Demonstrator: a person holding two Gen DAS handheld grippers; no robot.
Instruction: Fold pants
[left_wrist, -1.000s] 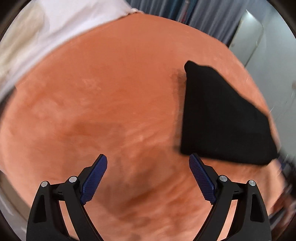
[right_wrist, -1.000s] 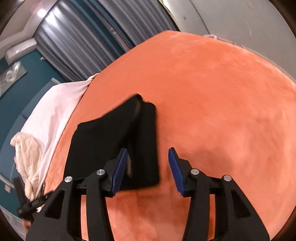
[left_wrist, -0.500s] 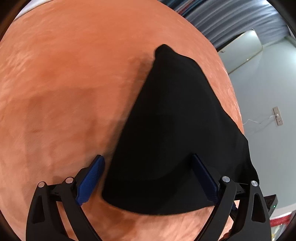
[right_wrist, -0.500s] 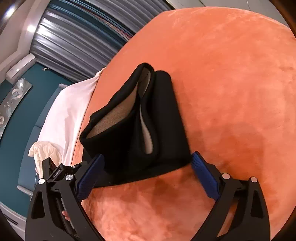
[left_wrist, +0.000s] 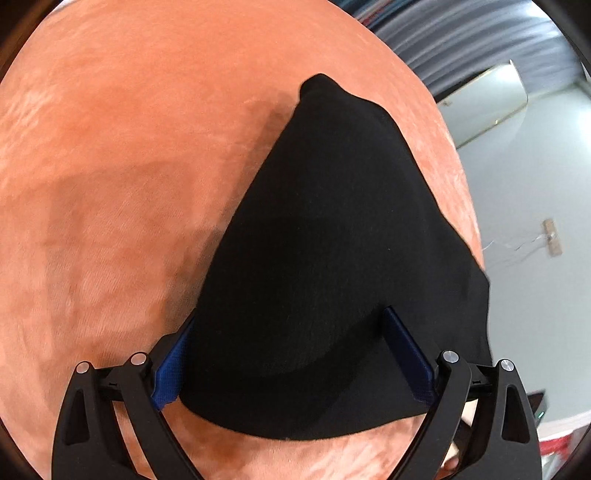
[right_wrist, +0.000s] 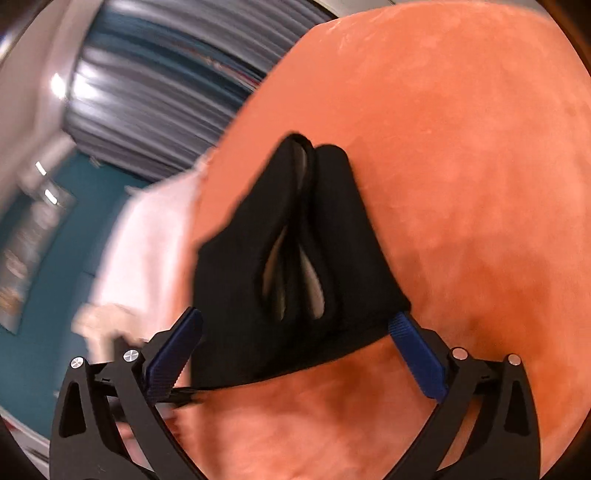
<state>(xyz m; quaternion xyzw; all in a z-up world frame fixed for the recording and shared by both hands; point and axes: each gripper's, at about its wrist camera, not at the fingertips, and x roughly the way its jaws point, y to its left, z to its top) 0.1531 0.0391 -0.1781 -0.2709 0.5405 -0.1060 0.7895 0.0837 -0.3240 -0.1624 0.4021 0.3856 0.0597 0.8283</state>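
The black pants (left_wrist: 325, 266) lie folded into a thick stack on the orange blanket (left_wrist: 118, 177). My left gripper (left_wrist: 291, 354) is open, its blue pads on either side of the stack's near end, with the cloth between them. In the right wrist view the pants (right_wrist: 295, 266) show their layered open edge with pale lining. My right gripper (right_wrist: 295, 343) is open wide, its pads at both sides of that end, with the cloth between them.
A white sheet (right_wrist: 147, 251) lies past the blanket's left edge in the right wrist view. Grey curtains (right_wrist: 159, 103) and a teal wall (right_wrist: 55, 280) stand behind. A pale wall (left_wrist: 532, 229) lies beyond the blanket's right edge in the left wrist view.
Both grippers have moved in on the folded pants from opposite ends, and each now straddles the stack. The right gripper opened wider about a second ago.
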